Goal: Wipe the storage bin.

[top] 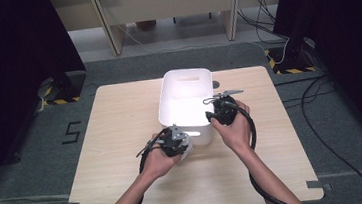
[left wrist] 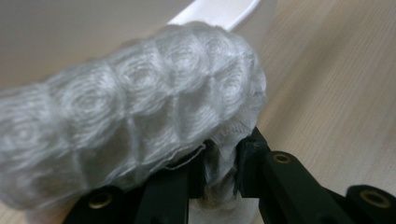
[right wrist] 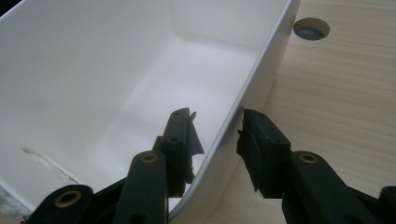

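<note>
Jaws of the left gripper [left wrist: 219, 175] are clamped on a white quilted cloth [left wrist: 140, 107], held against the near wall of the white rectangular plastic tub [top: 185, 101]. The right gripper [right wrist: 217, 140] is set astride the tub's right rim, its jaws apart. The tub is placed toward the far edge of the light wooden table [top: 117, 138].

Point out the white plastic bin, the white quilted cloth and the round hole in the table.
white plastic bin [top: 186, 84]: high view, far inner wall.
white quilted cloth [left wrist: 140, 107]: left gripper view, bunched middle.
round hole in the table [right wrist: 311, 28]: right gripper view, centre.
</note>
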`<state>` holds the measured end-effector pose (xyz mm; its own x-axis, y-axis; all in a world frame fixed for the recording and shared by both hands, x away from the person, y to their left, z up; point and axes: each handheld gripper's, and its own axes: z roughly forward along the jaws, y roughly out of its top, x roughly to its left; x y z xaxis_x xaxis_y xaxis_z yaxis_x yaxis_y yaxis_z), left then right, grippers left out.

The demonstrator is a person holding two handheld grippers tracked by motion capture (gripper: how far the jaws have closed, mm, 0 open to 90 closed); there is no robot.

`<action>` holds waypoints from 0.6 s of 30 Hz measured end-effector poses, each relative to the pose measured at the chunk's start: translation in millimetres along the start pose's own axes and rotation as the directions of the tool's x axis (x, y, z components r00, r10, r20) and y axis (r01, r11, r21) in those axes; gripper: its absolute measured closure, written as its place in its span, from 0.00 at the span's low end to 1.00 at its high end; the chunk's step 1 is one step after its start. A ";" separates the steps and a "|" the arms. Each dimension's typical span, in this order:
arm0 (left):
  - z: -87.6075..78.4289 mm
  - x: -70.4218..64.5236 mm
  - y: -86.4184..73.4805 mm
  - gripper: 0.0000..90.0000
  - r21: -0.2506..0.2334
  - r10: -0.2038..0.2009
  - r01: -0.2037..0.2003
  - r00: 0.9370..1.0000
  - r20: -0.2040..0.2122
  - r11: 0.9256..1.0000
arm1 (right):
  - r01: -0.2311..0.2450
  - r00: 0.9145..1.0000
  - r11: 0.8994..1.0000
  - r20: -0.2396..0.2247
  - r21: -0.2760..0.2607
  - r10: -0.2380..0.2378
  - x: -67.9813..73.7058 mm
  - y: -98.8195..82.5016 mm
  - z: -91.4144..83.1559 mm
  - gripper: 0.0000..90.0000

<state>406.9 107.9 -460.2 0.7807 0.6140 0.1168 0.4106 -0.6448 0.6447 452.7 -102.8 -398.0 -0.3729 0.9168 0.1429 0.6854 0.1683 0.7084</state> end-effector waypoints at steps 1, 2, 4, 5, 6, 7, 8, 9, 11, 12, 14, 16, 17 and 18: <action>0.9 -0.2 -0.5 0.85 0.000 -0.003 0.003 1.000 0.001 1.000 | 0.000 1.000 1.000 0.000 0.000 0.000 0.0 0.0 0.0 0.71; 2.0 -0.2 -0.9 0.85 0.004 -0.005 0.005 1.000 0.005 1.000 | 0.000 1.000 1.000 0.000 0.000 0.000 -0.1 0.1 0.0 0.71; 3.2 -0.1 -1.2 0.85 0.005 -0.004 0.004 1.000 0.004 1.000 | 0.000 1.000 1.000 0.000 0.000 0.000 -0.1 0.1 0.1 0.71; 3.8 -0.2 -1.5 0.85 0.004 -0.006 0.006 1.000 0.005 1.000 | 0.000 1.000 1.000 0.000 0.000 0.000 -0.2 0.1 0.1 0.71; 4.6 -0.3 -1.8 0.85 0.004 -0.007 0.007 1.000 0.005 1.000 | 0.000 1.000 1.000 0.000 0.000 0.000 -0.1 0.1 0.1 0.71; 5.0 -0.4 -2.0 0.85 0.004 -0.008 0.008 1.000 0.004 1.000 | -0.001 1.000 1.000 0.000 0.000 0.001 0.0 0.1 0.1 0.71; 5.3 -0.5 -2.2 0.85 0.004 -0.009 0.009 1.000 0.005 1.000 | -0.001 1.000 1.000 0.000 0.000 0.001 0.1 0.1 0.1 0.71; 5.1 -0.6 -2.1 0.85 0.004 -0.010 0.010 1.000 0.004 1.000 | 0.002 1.000 1.000 0.002 -0.001 -0.002 0.1 0.0 0.1 0.71; 4.6 -0.8 -1.7 0.85 0.005 -0.010 0.010 1.000 0.004 1.000 | 0.001 1.000 1.000 0.000 0.000 -0.001 0.2 0.0 0.0 0.71; 4.6 -1.0 -1.3 0.85 0.004 -0.011 0.011 1.000 0.004 1.000 | 0.002 1.000 1.000 0.001 -0.001 -0.002 0.1 0.0 0.0 0.71; 5.2 -1.6 -0.2 0.85 0.006 -0.011 0.011 1.000 0.006 1.000 | -0.001 1.000 1.000 0.001 -0.001 0.001 0.2 0.1 0.1 0.71; 6.3 -2.5 1.3 0.85 0.007 -0.009 0.009 1.000 0.009 1.000 | 0.001 1.000 1.000 0.001 -0.001 -0.001 -0.2 0.2 0.3 0.71; 6.7 -3.0 1.9 0.85 0.008 -0.007 0.007 1.000 0.009 1.000 | 0.002 1.000 1.000 0.002 -0.001 -0.002 -0.1 0.3 0.3 0.71; 7.2 -3.6 2.2 0.85 0.007 -0.006 0.006 1.000 0.010 1.000 | 0.003 1.000 1.000 0.002 -0.002 -0.003 -0.3 0.2 0.3 0.71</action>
<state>408.4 101.0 -464.6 0.7828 0.6133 0.1050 0.4187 -0.6441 0.6402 453.1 -102.9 -398.1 -0.3738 0.9170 0.1394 0.6832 0.1705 0.7100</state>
